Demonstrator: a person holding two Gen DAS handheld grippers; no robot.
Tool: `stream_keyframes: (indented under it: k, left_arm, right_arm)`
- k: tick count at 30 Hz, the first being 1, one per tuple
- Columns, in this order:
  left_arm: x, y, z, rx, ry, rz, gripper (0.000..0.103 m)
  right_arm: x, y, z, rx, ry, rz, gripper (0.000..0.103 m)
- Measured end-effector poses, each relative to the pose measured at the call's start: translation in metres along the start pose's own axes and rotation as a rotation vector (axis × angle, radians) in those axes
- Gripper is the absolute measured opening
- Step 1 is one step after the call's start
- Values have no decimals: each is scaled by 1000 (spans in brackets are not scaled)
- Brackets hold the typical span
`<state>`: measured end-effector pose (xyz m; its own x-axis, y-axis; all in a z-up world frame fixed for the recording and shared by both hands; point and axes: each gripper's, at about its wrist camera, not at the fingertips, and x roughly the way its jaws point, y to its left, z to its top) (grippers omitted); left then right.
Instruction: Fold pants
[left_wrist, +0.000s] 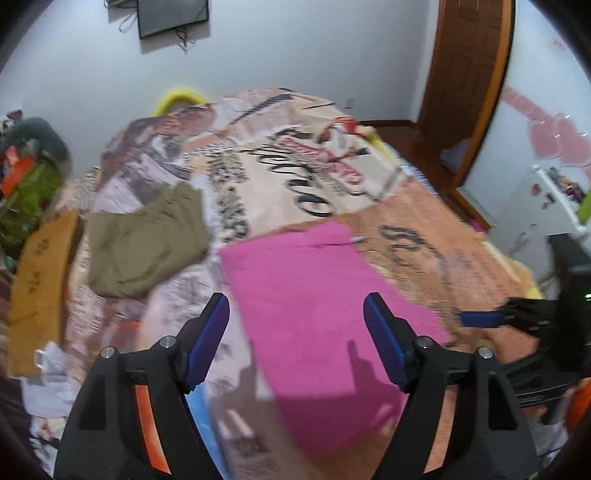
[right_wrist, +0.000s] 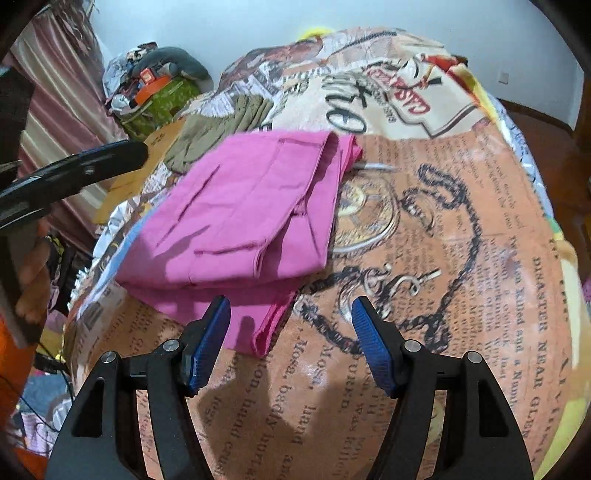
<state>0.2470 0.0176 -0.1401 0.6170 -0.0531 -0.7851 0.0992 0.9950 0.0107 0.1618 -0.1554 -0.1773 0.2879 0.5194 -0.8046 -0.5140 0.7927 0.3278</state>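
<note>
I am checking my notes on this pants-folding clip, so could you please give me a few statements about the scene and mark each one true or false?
1. The pink pants lie folded on the printed bedspread. True.
2. The left gripper is clamped on the pink pants. False: its jaws stand open above the cloth, with nothing pinched.
3. An olive-green garment lies on the bed beyond the pink pants. True.
4. The right gripper holds the olive-green garment. False: it is open and empty, near the pink pants' closest corner.
5. A wooden door shows in the left wrist view. True.
</note>
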Motion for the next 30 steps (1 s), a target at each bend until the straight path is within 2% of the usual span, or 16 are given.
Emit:
stream_keyframes:
  k: [4, 13, 16, 19, 21, 23, 26, 30]
  left_arm:
    - [21, 22, 16, 23, 34, 72, 76]
    - [91, 45, 48, 42, 156, 108, 78]
    - [125, 50, 51, 33, 231, 136, 78]
    - [155, 58, 44, -10, 312, 88, 78]
    - [165, 59, 38, -18, 323, 93, 87]
    - [171, 56, 30, 15, 310, 138, 94]
    - [171, 44, 19, 112, 277, 189, 95]
    - [165, 44, 17, 116, 294, 183, 95]
  right_arm:
    - [0, -3, 4, 0, -9, -15, 66]
    - [11, -18, 2, 44, 22, -17, 66]
    - [12, -23, 1, 54, 27, -16, 66]
    - [13, -29, 2, 64, 28, -21, 66]
    - [15, -35, 3, 76, 29, -22, 66]
    - [18, -39, 4, 89, 29, -24, 66]
    - [21, -47, 2, 123, 21, -24, 66]
    - [22, -49, 1, 138, 22, -45, 66]
